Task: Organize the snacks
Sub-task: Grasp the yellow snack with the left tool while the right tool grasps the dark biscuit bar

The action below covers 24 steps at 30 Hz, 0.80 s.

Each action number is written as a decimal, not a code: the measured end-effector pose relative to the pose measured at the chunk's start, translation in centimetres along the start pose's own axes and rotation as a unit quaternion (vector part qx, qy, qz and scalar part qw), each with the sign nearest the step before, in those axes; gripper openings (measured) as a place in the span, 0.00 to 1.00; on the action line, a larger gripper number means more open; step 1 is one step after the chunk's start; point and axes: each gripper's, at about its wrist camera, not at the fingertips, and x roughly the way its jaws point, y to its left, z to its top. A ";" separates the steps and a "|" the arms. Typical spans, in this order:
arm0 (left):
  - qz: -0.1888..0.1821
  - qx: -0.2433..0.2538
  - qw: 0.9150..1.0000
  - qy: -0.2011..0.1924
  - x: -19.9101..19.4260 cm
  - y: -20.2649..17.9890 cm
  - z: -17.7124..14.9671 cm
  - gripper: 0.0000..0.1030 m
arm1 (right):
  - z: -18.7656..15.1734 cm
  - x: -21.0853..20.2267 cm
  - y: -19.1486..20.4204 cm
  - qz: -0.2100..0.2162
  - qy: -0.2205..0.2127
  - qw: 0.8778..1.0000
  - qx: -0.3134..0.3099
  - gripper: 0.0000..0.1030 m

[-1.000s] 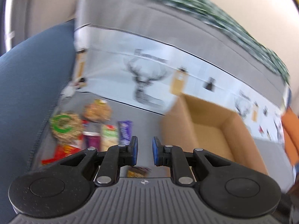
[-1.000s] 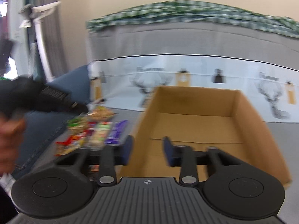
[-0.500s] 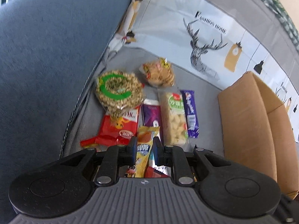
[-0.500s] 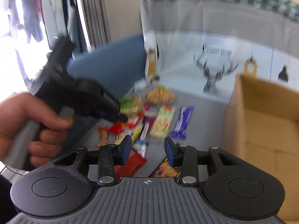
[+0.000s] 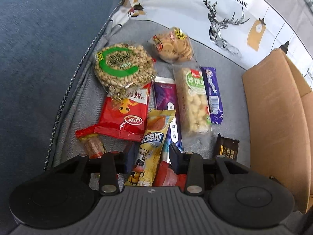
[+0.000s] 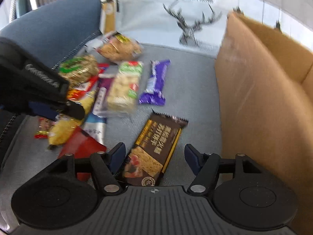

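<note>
Snack packets lie clustered on a grey sofa seat, between a blue armrest and an open cardboard box, beneath a deer-print cover. The left tool, jaws just widened, straddles a yellow wrapper without pressing it; the right tool, jaws likewise opening, brackets a brown biscuit pack.

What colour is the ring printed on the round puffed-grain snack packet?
Green, on the puffed-grain packet; it shows best in the left wrist view.
</note>
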 end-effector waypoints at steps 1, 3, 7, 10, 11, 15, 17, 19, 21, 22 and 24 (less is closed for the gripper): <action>0.002 0.002 1.000 0.002 0.2 -0.1 -0.1 0.41 | -0.1 0.4 -0.2 -0.002 0.001 1.000 0.005 0.67; 0.007 0.006 1.000 0.006 0.5 -0.2 -0.1 0.39 | 0.2 0.4 0.1 -0.005 -0.002 1.000 0.004 0.68; 0.003 0.003 1.000 -0.016 -0.3 0.0 0.0 0.12 | 0.3 0.2 0.4 -0.001 -0.010 1.000 -0.005 0.45; -0.022 -0.018 0.998 -0.056 -1.7 0.5 0.4 0.09 | 0.8 -0.9 0.0 0.020 -0.026 0.999 0.010 0.40; -0.023 -0.024 0.998 -0.062 -2.0 0.6 0.4 0.09 | 0.9 -1.1 0.0 0.025 -0.035 0.999 0.010 0.40; -0.024 -0.044 0.998 -0.045 -1.3 1.1 0.5 0.10 | 0.9 -0.8 0.0 0.031 -0.023 0.999 0.004 0.40; -0.014 -0.042 0.999 -0.025 -0.7 1.2 0.3 0.12 | 0.6 0.0 -0.3 0.033 -0.001 0.999 0.015 0.41; -0.004 -0.035 0.999 -0.006 0.0 1.0 0.2 0.17 | 0.6 0.0 0.2 0.025 -0.004 1.000 0.003 0.41; -0.004 -0.031 0.999 0.002 0.5 0.9 0.0 0.19 | 0.6 0.0 0.5 0.022 -0.002 1.000 -0.006 0.43; -0.004 -0.027 1.000 0.005 0.7 0.8 -0.1 0.20 | 0.6 0.0 0.5 0.022 -0.002 1.000 -0.006 0.45; 0.001 -0.017 1.000 0.005 0.9 0.7 -0.3 0.21 | 0.5 0.1 0.7 0.020 -0.002 1.000 -0.011 0.46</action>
